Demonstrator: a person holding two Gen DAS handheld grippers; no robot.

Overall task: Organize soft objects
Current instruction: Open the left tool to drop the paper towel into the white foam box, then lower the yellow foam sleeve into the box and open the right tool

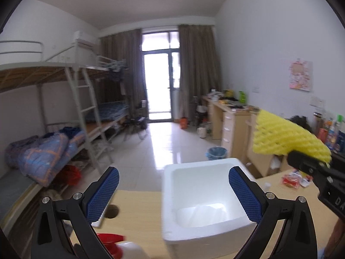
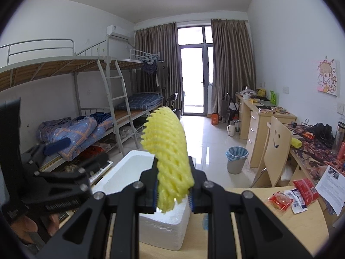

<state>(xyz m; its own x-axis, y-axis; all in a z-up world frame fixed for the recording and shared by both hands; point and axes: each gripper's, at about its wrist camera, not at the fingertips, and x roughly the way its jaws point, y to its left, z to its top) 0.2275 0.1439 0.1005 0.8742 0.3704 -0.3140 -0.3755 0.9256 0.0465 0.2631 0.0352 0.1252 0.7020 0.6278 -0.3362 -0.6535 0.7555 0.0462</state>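
My right gripper is shut on a yellow foam net sleeve and holds it upright in the air above the near right corner of a white foam box. The sleeve also shows in the left wrist view, up to the right of the box. My left gripper is open and empty, its blue pads either side of the box's left half, above the wooden table. The box holds pale white pieces at its bottom.
A red-capped white bottle stands at the table's near left edge. Red snack packets and a printed sheet lie on the table's right. A chair, desks and a bin stand beyond; bunk beds line the left.
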